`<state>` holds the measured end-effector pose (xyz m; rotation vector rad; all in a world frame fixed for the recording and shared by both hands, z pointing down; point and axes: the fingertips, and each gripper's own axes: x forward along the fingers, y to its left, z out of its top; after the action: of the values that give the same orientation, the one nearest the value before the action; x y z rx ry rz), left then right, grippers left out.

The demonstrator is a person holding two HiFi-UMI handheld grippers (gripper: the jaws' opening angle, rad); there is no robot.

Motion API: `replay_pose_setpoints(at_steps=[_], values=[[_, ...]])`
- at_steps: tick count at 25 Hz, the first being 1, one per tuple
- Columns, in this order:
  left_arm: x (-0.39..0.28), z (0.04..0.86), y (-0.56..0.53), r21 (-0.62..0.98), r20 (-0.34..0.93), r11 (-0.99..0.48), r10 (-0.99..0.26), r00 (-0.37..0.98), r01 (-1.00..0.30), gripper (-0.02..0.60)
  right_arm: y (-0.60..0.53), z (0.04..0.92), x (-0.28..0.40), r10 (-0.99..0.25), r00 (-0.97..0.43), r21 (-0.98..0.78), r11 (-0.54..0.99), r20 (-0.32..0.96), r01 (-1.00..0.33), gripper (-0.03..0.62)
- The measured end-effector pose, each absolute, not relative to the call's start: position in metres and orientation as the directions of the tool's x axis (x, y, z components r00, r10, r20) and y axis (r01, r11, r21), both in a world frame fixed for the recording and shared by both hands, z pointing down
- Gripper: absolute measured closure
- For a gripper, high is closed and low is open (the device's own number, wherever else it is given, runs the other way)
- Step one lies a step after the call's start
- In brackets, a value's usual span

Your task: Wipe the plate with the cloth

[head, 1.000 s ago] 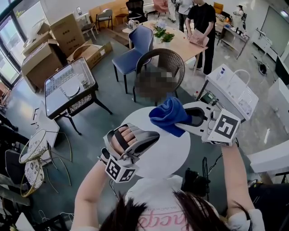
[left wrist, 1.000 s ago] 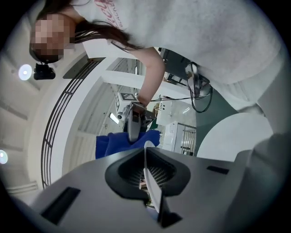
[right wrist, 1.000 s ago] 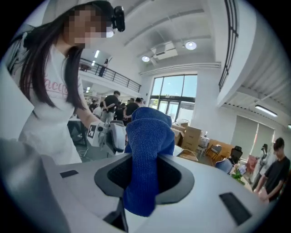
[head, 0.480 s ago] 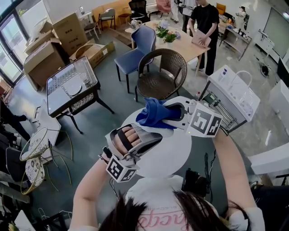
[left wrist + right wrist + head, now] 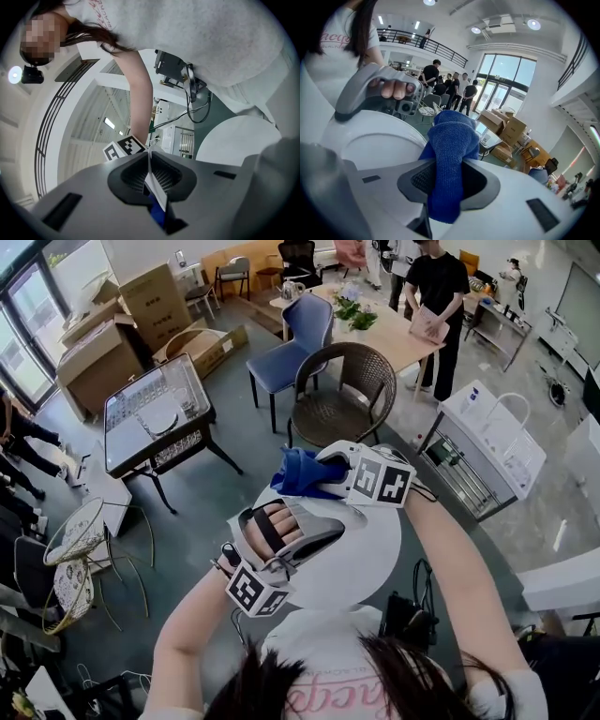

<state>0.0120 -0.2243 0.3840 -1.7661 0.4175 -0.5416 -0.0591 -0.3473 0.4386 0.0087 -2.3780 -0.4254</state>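
Observation:
My left gripper (image 5: 317,538) is shut on the rim of a white plate (image 5: 370,140), which shows edge-on between its jaws (image 5: 152,180). Those jaws have just eased open a trifle, with the rim still between them. In the head view the plate blends into the white round table (image 5: 375,563) beneath it. My right gripper (image 5: 326,470) is shut on a bunched blue cloth (image 5: 298,472), which sticks out past its jaws (image 5: 450,140). The cloth hangs just above the plate's far side, close to the left gripper; I cannot tell whether it touches the plate.
A brown wicker chair (image 5: 342,390) and a blue chair (image 5: 291,338) stand beyond the table. A glass-topped side table (image 5: 150,418) is at the left and a white machine (image 5: 487,442) at the right. Cardboard boxes (image 5: 103,352) and a standing person (image 5: 441,296) are farther off.
My right gripper has carried the blue cloth left and down, from the table's right side to just above the left gripper. The left gripper has stayed put.

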Motion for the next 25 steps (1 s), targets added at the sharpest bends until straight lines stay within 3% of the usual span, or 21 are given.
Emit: replay_pose_setpoints(at_steps=[9, 16, 21, 25], values=[[0.004, 0.387, -0.231, -0.961, 0.152, -0.275, -0.572, 0.806, -0.014, 0.557, -0.396, 0.445, -0.041, -0.286, -0.789, 0.238, 0.954, 0.544, -0.183, 0.461], [0.002, 0.391, -0.241, -0.951, 0.150, -0.306, -0.587, 0.796, -0.047, 0.557, -0.392, 0.401, 0.003, -0.356, -0.847, 0.181, 0.934, 0.395, -0.308, 0.461], [-0.002, 0.393, -0.256, -0.911, 0.145, -0.389, -0.608, 0.780, -0.134, 0.557, -0.372, 0.380, 0.028, -0.411, -0.858, 0.157, 0.912, 0.309, -0.380, 0.461], [-0.012, 0.390, -0.276, -0.816, 0.121, -0.492, -0.660, 0.742, -0.305, 0.557, -0.358, 0.369, 0.044, -0.504, -0.827, 0.147, 0.864, 0.250, -0.482, 0.461]])
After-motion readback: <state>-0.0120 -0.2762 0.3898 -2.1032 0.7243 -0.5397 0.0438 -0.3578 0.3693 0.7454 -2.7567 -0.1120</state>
